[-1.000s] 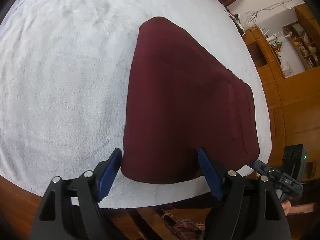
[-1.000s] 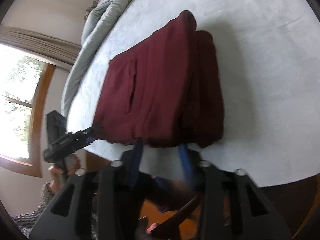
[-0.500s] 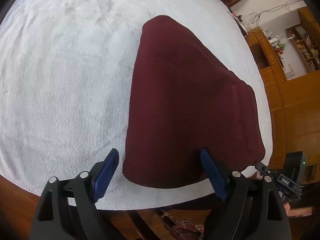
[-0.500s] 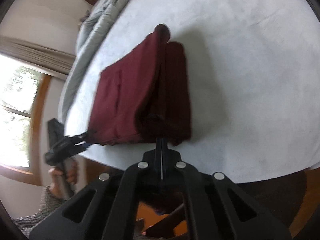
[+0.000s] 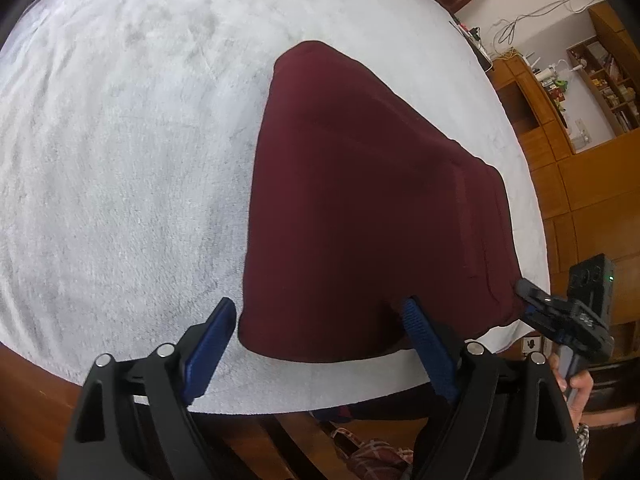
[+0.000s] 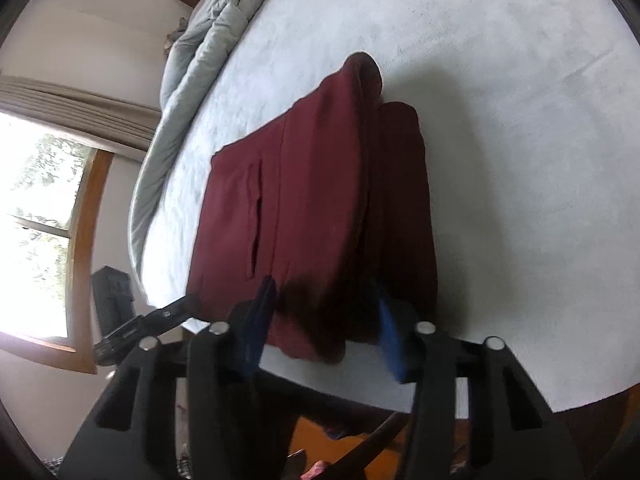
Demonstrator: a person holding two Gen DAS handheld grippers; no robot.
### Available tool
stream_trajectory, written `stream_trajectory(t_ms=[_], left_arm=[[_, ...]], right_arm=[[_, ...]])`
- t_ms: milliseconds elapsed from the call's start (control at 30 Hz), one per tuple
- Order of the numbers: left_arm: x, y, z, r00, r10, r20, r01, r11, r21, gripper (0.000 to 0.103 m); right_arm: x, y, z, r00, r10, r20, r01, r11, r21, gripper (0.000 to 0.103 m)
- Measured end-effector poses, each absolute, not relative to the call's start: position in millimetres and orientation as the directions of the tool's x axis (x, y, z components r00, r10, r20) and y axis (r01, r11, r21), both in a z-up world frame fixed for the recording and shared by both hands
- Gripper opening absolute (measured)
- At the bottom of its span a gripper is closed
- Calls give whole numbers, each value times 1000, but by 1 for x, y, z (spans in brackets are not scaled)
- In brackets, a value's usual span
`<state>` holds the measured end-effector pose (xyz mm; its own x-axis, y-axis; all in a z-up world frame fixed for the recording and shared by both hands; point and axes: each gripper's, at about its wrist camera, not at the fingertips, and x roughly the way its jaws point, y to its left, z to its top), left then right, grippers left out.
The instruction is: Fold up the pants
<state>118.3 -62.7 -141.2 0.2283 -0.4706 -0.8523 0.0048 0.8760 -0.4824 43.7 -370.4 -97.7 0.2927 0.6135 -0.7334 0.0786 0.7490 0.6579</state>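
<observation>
Left wrist view, folded pants (image 5: 360,208) lengthwise away, left gripper (image 5: 320,336) spread

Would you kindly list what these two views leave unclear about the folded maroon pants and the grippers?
- Left wrist view: the near edge of the folded maroon pants is partly hidden behind the open left gripper.
- Right wrist view: the right gripper is motion-blurred; its jaws look open, and contact with the cloth cannot be told.
- Both views: the underside layers are hidden against the white fleece blanket.
</observation>
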Motion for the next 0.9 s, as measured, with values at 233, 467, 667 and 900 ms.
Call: stream_trajectory(t_ms=[233,467,667,900], left_arm=[[115,-62,-137,238,-476,-847,4,872,-489,88],[124,-52,-151,222,-476,-851,-19,870,-492,91],[150,-58,-153,217,-535,-816,-20,834,-552,91],[160,-76,-177,117,-533,-838,-3,843,-537,91]], right_arm=[[30,-381,-70,350,644,-680,38,715,698,11],[25,-392,-104,320,610,-725,108,737,667,13],[33,-383,-93,326,601,-730,29,765,643,13],[29,-400,-101,293,626,-723,59,742,667,28]])
